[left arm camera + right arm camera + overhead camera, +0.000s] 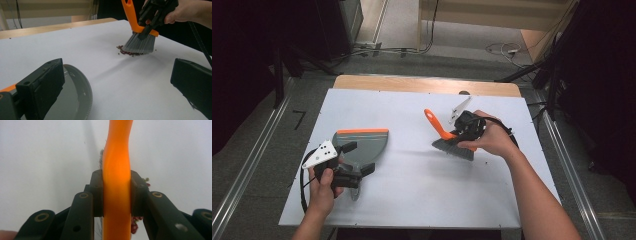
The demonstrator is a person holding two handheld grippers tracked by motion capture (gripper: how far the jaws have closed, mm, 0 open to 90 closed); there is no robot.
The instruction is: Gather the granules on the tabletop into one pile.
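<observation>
Brush sweeping beans on the worktop (412, 190)

Right gripper (462, 131) clamps the orange brush (447, 136) at 3 o'clock, bristles over red beans (127, 52); left gripper (353, 160), jaws apart, straddles the dustpan (364, 142) at 9 o'clock.

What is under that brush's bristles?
Small dark red beads lie on the white table at the tips of the brush. Any beads further under the bristles are covered.
</observation>
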